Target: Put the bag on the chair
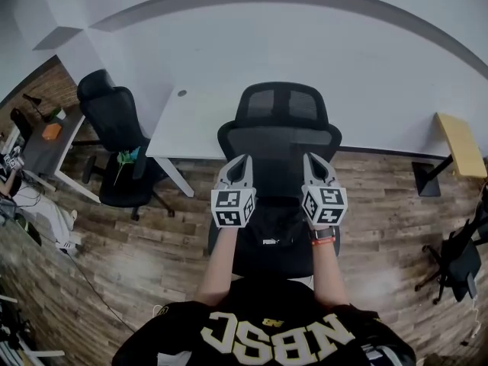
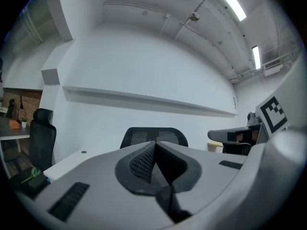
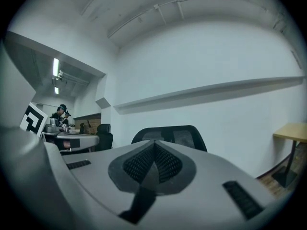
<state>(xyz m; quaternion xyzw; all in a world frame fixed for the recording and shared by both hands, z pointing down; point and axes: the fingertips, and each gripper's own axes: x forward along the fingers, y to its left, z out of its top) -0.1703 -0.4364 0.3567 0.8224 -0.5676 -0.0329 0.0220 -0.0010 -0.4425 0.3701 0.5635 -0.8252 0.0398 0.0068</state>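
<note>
Both tools are shut tight with nothing between their jaws: the left tool (image 1: 242, 162) and the right tool (image 1: 311, 161) are held level, side by side, over one black bag (image 1: 278, 233). The bag lies slumped on the seat of a black mesh chair (image 1: 280, 117) and bears a small white logo too tiny to read. One white worktop (image 1: 191, 120) stands behind, and a second black chair (image 1: 114, 124) sits beside it.
</note>
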